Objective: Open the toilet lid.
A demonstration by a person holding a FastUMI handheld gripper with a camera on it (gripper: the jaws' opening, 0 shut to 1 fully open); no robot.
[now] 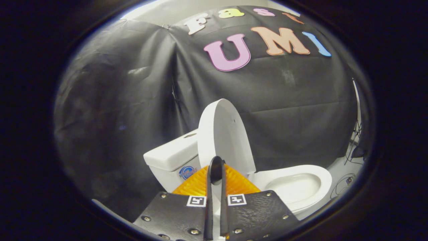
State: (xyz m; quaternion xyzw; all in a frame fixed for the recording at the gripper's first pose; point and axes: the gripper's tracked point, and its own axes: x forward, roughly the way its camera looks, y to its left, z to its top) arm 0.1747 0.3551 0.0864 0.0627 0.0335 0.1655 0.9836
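Observation:
The white toilet lid [222,130] stands raised, nearly upright, leaning back toward the white tank [172,154]. The seat [323,177] lies down around the open bowl [294,187], to the right of the lid. My gripper [216,163] is just in front of the lid's lower part. Its fingers are drawn together with the tips touching and only a thin slit between them. Nothing is held between them. Whether the tips touch the lid's face I cannot tell.
Black cloth walls the booth behind and to the left of the toilet. Dark cables [354,150] hang and trail on the pale floor [339,167] to the right of the bowl.

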